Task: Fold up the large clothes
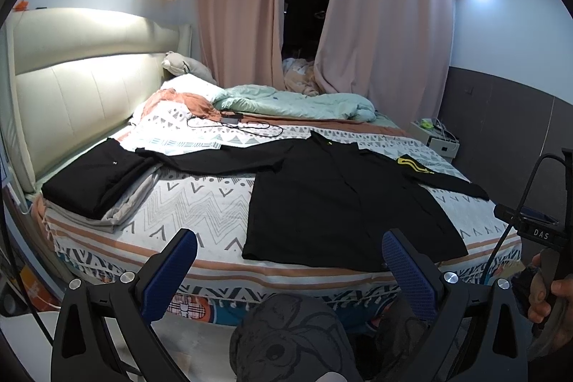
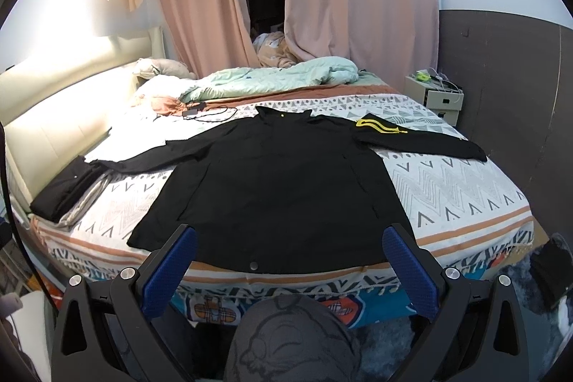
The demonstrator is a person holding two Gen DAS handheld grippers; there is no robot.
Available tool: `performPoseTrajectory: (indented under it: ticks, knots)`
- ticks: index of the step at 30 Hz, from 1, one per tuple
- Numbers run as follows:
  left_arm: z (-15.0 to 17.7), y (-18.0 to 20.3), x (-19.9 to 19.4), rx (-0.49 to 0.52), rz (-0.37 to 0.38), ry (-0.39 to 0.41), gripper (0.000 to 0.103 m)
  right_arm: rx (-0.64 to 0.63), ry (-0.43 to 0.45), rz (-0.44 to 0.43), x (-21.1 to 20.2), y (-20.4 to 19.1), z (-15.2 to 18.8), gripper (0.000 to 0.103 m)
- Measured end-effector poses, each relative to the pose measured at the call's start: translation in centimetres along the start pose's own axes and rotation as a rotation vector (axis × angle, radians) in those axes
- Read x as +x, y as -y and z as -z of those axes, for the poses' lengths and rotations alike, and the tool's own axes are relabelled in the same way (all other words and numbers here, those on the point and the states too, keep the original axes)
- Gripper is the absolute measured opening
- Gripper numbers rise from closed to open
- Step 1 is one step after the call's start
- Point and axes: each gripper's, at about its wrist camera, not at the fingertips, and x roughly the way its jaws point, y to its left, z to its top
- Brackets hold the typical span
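A large black jacket (image 1: 343, 199) lies spread flat on the bed, both sleeves stretched out sideways, with a yellow stripe patch (image 1: 412, 164) on its right sleeve. It also shows in the right wrist view (image 2: 279, 185), hem toward me. My left gripper (image 1: 288, 247) is open and empty, held back from the bed's near edge, left of the jacket's hem. My right gripper (image 2: 289, 247) is open and empty, just short of the hem's middle. The hand holding the right gripper shows at the right edge of the left wrist view (image 1: 544, 278).
A folded black garment on a grey one (image 1: 96, 181) sits at the bed's left by the headboard (image 1: 71, 95). A black cable (image 1: 236, 126), mint duvet (image 1: 297, 102) and pillows lie at the far side. A nightstand (image 2: 435, 97) stands at right. My knee (image 2: 290, 339) is below.
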Motion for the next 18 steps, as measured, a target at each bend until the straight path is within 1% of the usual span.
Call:
performPoseTrajectory:
  ticks: [5, 18]
  knots:
    - [-0.1, 0.0, 0.4, 0.004, 0.0, -0.01, 0.103, -0.007, -0.003, 0.005, 0.1, 0.1, 0.0, 0.103]
    - [-0.5, 0.8, 1.8, 0.021, -0.013, -0.025, 0.103, 0.03, -0.017, -0.018, 1.5, 1.5, -0.2, 0.103]
